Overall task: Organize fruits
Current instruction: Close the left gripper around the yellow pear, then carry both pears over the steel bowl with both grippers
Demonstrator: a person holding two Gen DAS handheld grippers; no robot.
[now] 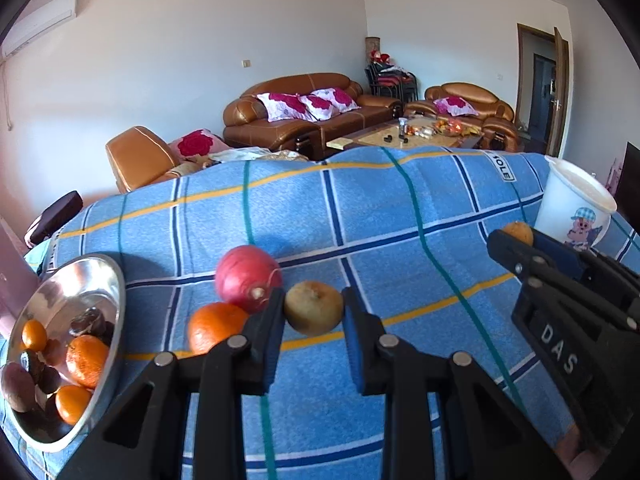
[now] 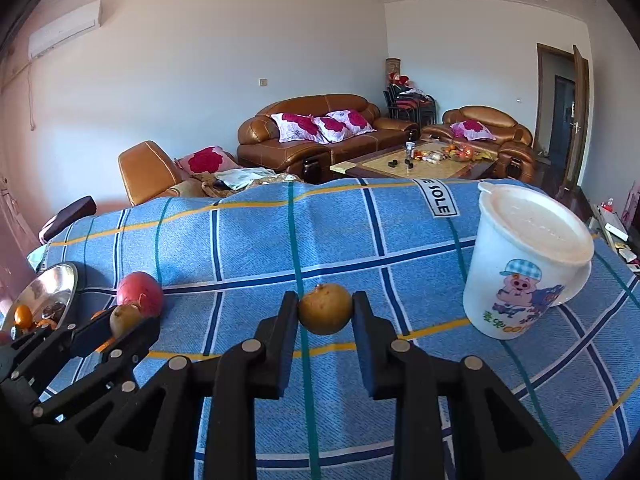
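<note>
My left gripper (image 1: pixel 314 304) is shut on a small yellow-brown pear (image 1: pixel 314 307) just above the blue checked cloth (image 1: pixel 380 208). A red apple (image 1: pixel 248 276) and an orange (image 1: pixel 214 326) lie right beside its left finger. My right gripper (image 2: pixel 325 310) is shut on a second brownish pear (image 2: pixel 325 309); the left wrist view shows that pear (image 1: pixel 518 232) between the right gripper's fingers (image 1: pixel 508 246). The steel bowl (image 1: pixel 116 280) at the left holds oranges and dark fruits. In the right wrist view the left gripper (image 2: pixel 124 322) holds its pear (image 2: pixel 125 317) next to the apple (image 2: pixel 140 288).
A white lidded cup (image 2: pixel 524 264) with a cartoon pig stands on the cloth at the right, close to the right gripper. The cloth's far edge drops off toward brown sofas (image 2: pixel 320 128) and a low table (image 2: pixel 424 160). The bowl (image 2: pixel 60 280) tilts near the left edge.
</note>
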